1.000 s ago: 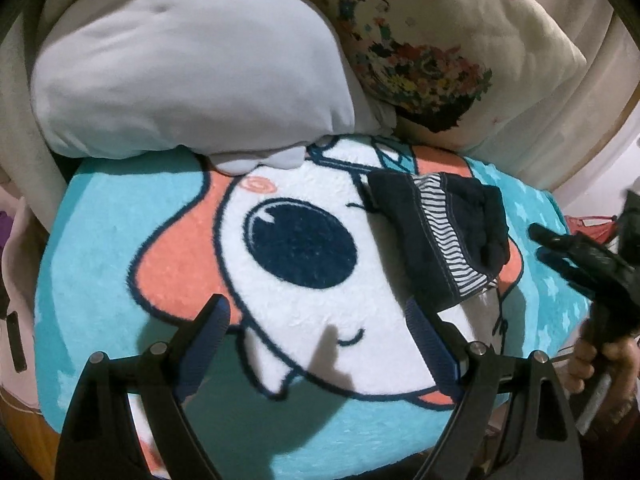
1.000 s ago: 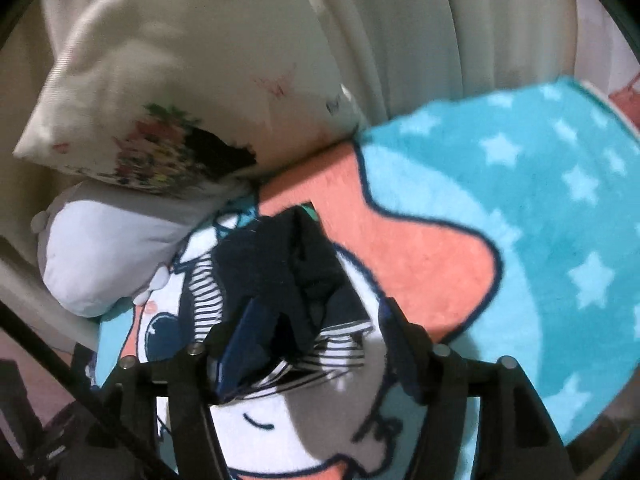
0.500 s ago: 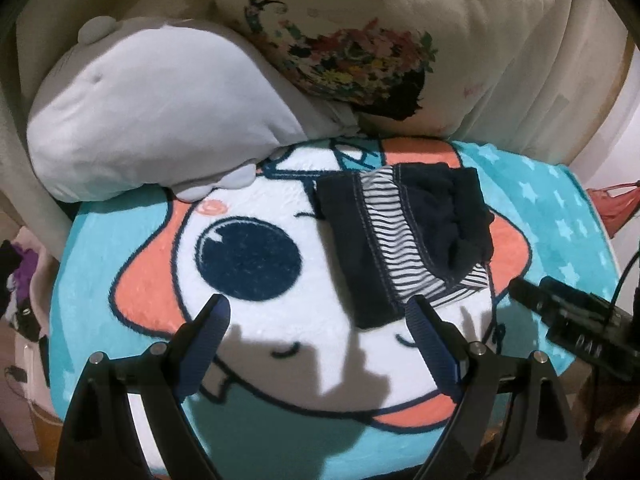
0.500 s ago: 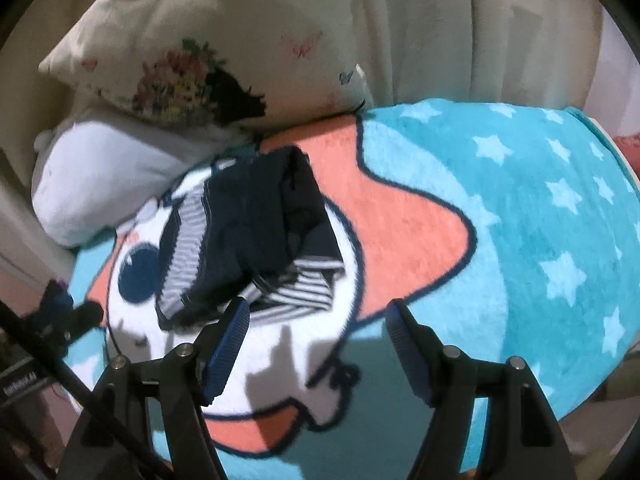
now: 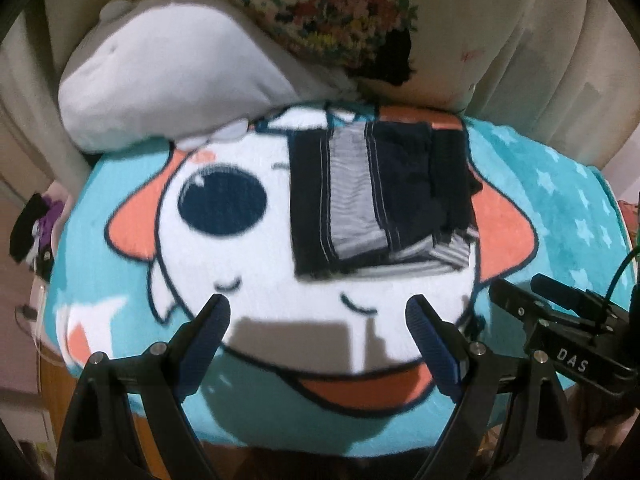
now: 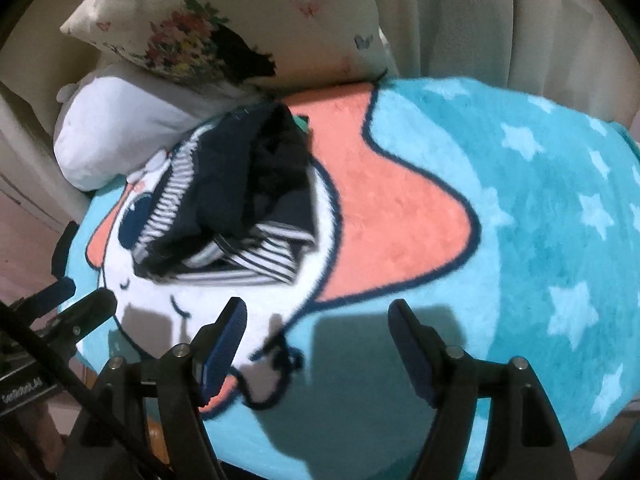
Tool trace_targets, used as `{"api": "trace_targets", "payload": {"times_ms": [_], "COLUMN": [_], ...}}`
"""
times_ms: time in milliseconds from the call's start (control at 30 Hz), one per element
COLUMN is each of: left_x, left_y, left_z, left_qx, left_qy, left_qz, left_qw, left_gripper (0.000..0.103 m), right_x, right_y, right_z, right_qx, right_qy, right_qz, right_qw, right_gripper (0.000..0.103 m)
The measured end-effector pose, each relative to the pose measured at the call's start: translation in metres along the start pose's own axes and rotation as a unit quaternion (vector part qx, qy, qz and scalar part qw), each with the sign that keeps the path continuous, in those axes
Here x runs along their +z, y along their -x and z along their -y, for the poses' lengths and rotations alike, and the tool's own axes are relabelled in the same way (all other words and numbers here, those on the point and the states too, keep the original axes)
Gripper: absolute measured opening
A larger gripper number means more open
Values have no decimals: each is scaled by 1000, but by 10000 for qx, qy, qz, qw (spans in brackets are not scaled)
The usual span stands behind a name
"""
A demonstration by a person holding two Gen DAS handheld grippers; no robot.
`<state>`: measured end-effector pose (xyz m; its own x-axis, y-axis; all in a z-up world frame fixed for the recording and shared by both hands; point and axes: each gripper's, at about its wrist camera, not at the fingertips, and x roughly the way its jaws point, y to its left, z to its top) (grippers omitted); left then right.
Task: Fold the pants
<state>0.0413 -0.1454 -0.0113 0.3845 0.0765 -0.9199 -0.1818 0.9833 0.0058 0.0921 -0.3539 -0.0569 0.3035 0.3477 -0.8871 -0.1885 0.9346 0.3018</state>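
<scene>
The folded pants (image 5: pixel 380 200), navy with a striped panel, lie in a compact rectangle on a teal cartoon blanket (image 5: pixel 560 200). My left gripper (image 5: pixel 318 306) hovers just short of their near edge, open, with nothing between its fingers. In the right wrist view the pants (image 6: pixel 232 196) sit ahead and to the left of my right gripper (image 6: pixel 318 306), whose jaws stand wide apart over bare blanket (image 6: pixel 520 220) and touch no cloth. Each gripper shows at the edge of the other's view: the right gripper (image 5: pixel 560 320) and the left gripper (image 6: pixel 80 308).
A pale grey plush cushion (image 5: pixel 168 80) and a floral pillow (image 5: pixel 340 20) rest against the cream backrest behind the pants. The blanket's front edge drops off just below both grippers. A dark cable (image 6: pixel 60 360) crosses the lower left of the right wrist view.
The right gripper, whose fingers were around the pants' near edge, has let go, drawn back and widened. The left gripper has swung across, so the pants now lie straight ahead of it.
</scene>
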Motion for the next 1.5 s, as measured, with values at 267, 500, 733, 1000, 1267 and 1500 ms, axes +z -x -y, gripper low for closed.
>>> {"api": "trace_targets", "payload": {"times_ms": [267,500,733,1000,1267,1500], "left_x": [-7,6,13,22,26,28], "left_y": [-9,0,4,16,21,30], "left_z": [-8,-31,-54,-65,-73,-79], "left_qx": [-164,-355,-560,-619,-506,-42], "left_qy": [154,-76,-174,-228,-147,13], "left_qz": [-229,4,157,512,740,1179], "left_qw": [9995,9993,9982,9965,9959,9930], "left_gripper": [89,89,89,89,89,89], "right_x": [-12,-12,-18,-18,-11,-2], "right_y": [-11,-3,1,11,10,1], "right_z": [-3,-31,-64,-77,-88,-91], "right_qx": [-3,-291,-542,-763,-842,-794], "right_qy": [152,96,174,100,242,397], "right_qz": [-232,-64,69,273,284,195], "right_qw": [9996,9995,9984,9967,9957,9959], "right_gripper": [78,78,78,78,79,79]}}
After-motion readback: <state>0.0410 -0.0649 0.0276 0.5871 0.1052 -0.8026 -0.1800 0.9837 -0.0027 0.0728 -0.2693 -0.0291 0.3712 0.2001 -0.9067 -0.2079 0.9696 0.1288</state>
